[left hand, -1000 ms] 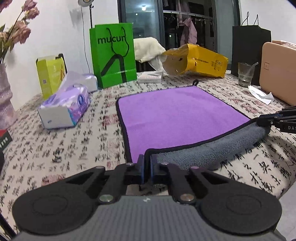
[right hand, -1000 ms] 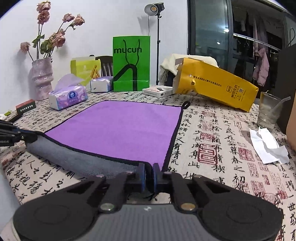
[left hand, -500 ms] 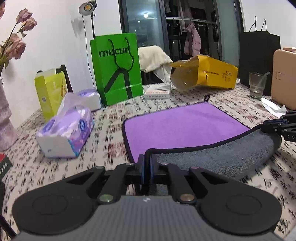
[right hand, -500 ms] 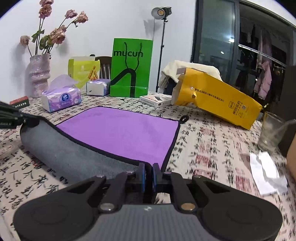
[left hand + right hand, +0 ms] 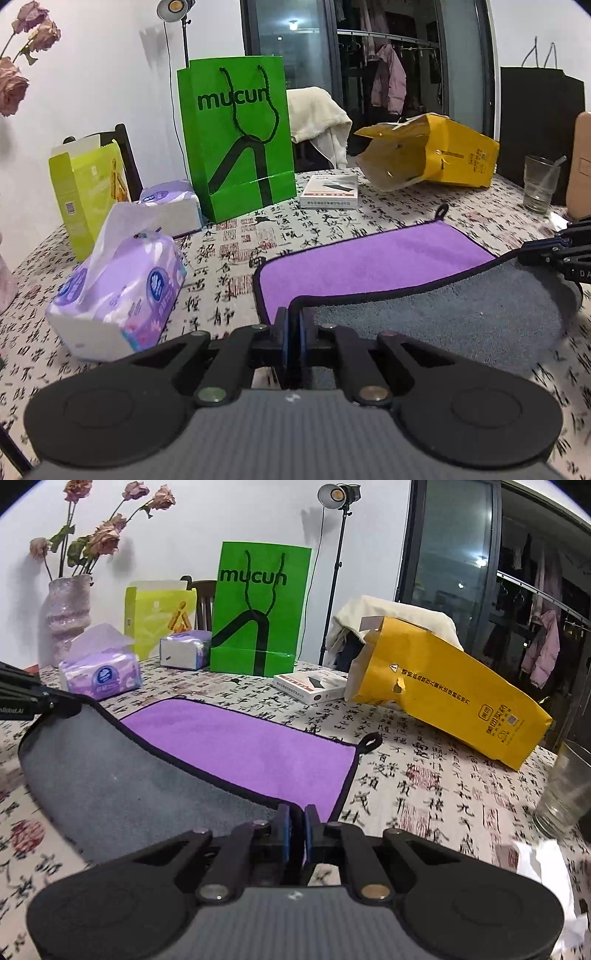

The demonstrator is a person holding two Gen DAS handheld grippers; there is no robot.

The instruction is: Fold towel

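Your left gripper (image 5: 292, 325) and right gripper (image 5: 297, 821) each pinch a towel (image 5: 373, 264) corner; only the right view shows the vase (image 5: 68, 616).

**Two wrist fisheyes, low over the table, facing the far wall**

Each view is taken close above the towel (image 5: 373, 258), along its own gripper fingers. The left wrist view is set at the towel's left corner, the right at its right. The green bag (image 5: 260, 609) and yellow bag (image 5: 432, 155) are shared.

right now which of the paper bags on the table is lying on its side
The yellow bag, tipped over with its open mouth facing sideways. The green mucun bag stands upright.
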